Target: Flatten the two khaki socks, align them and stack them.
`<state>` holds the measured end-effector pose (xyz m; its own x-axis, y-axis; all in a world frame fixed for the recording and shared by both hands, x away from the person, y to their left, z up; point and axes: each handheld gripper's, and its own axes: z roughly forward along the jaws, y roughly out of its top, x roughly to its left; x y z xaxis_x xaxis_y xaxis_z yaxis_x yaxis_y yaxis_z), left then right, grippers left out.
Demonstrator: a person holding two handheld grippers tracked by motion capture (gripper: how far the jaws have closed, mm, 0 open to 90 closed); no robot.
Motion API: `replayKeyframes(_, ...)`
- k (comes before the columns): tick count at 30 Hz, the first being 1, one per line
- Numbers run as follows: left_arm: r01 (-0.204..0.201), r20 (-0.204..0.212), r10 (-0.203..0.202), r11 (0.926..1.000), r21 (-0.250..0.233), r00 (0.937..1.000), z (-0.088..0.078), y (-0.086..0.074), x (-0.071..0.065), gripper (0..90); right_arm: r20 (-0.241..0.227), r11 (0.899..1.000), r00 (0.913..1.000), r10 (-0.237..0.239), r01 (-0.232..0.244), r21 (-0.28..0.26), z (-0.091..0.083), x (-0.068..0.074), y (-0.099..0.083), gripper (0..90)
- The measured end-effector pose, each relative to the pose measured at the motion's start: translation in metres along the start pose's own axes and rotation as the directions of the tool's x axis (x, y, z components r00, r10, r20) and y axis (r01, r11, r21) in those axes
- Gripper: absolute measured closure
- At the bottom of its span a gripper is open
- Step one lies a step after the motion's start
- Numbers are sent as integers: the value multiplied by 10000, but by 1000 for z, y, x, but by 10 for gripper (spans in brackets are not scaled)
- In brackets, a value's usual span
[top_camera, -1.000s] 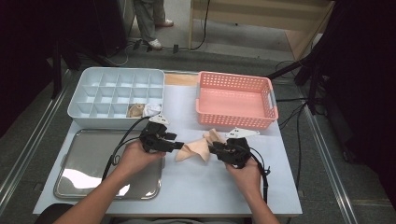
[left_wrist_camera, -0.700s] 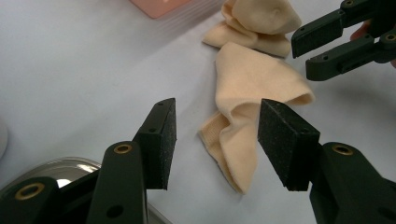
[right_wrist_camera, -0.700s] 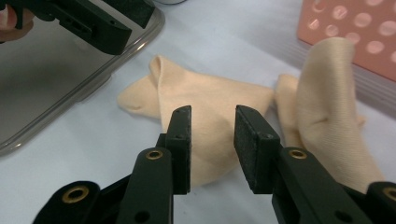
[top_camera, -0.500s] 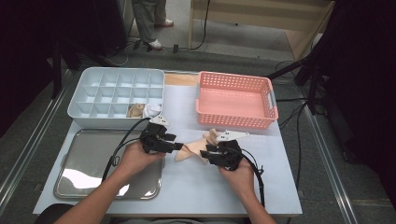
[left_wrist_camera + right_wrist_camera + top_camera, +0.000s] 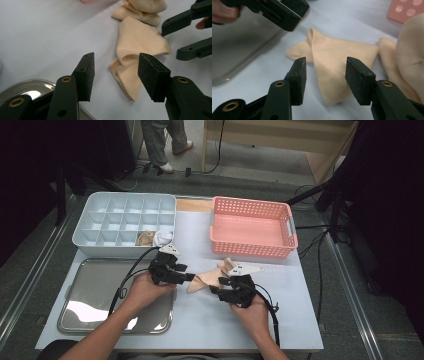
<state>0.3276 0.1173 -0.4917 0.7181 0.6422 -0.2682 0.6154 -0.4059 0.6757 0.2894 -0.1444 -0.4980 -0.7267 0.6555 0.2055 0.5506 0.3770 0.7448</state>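
Beige sock [image 5: 204,281] lies folded mid-worktop, unstowed; left gripper [image 5: 189,277] jaws wide, right gripper [image 5: 216,289] jaws just opening off it, holding nothing.

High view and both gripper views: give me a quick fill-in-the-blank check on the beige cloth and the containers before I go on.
1. The beige cloth lies on the white table between the two ____.
2. The empty basket behind the cloth is ____ in colour.
3. The left gripper has its jaws ____, with no pad pressing the cloth.
4. The metal tray lies under the person's ____ forearm.

Missing words: grippers; pink; open; left
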Motion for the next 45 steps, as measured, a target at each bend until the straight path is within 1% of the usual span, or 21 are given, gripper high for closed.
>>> replayKeyframes(2,-41,54,40,10000,57,10000,2,-1,-1,486,292,9997,9994,-170,164,191,6,-4,-3,541)
replayKeyframes(4,-165,38,164,9997,169,9999,6,-2,-2,489,423,9990,9989,-195,177,414,12,-7,-5,560)
replayKeyframes(7,-145,67,143,9996,227,9999,11,-2,-3,498,709,9969,9961,-533,489,616,17,-9,-7,598)
replayKeyframes(8,-220,73,218,9993,312,9997,13,-3,-3,499,764,9965,9953,-601,553,626,18,-9,-7,608)
replayKeyframes(9,-178,92,175,9993,322,9998,16,-3,-4,501,813,9958,9943,-693,640,655,19,-10,-8,620)
replayKeyframes(14,-578,205,567,9969,542,9982,24,-5,-9,523,938,9959,9930,-714,657,626,21,-12,-8,701)
replayKeyframes(16,-695,81,691,9953,667,9976,28,-6,-10,545,999,9961,9924,-713,656,596,21,-14,-8,753)
replayKeyframes(20,-775,125,768,9938,799,9970,30,-7,-10,652,972,9976,9947,-339,278,642,20,-18,-6,833)
replayKeyframes(22,-726,-25,731,9937,850,9973,31,-7,-9,725,879,9971,9960,-187,121,758,19,-20,-5,843)
replayKeyframes(23,-651,22,651,9938,900,9979,31,-7,-9,788,891,9966,9959,-181,108,811,18,-20,-3,848)
replayKeyframes(25,-418,85,412,9952,885,9991,29,-4,-8,843,854,9968,9963,-126,57,800,16,-21,-1,851)
replayKeyframes(27,-377,128,368,9962,786,9992,27,-3,-7,881,906,9967,9957,-173,99,808,13,-21,2,852)
replayKeyframes(29,-459,156,448,9961,747,9989,22,-1,-7,888,826,9971,9965,-96,33,754,10,-20,5,852)
replayKeyframes(30,-393,184,383,9973,614,9991,20,0,-7,889,792,9974,9968,-89,32,717,9,-20,5,852)
replayKeyframes(33,-332,341,316,9983,476,9989,13,3,-6,890,708,9985,9975,19,-58,544,3,-20,7,852)
replayKeyframes(35,-352,446,329,9980,523,9985,9,4,-6,889,634,9986,9979,135,-167,501,1,-19,7,851)
replayKeyframes(36,-272,530,244,9981,544,9983,6,5,-8,889,585,9985,9982,156,-187,512,0,-17,7,851)
replayKeyframes(38,-524,586,490,9970,570,9971,0,6,-11,890,538,9986,9985,96,-123,516,-3,-13,8,851)
replayKeyframes(41,-597,745,552,9965,592,9957,-9,7,-15,886,424,9989,9991,-86,67,454,-11,-5,10,851)
replayKeyframes(43,-741,865,688,9955,595,9939,-17,7,-19,881,330,9991,9993,-153,140,399,-18,-1,11,849)
replayKeyframes(45,-831,983,765,9944,649,9922,-22,7,-21,876,197,9992,9998,-100,92,381,-24,2,11,847)
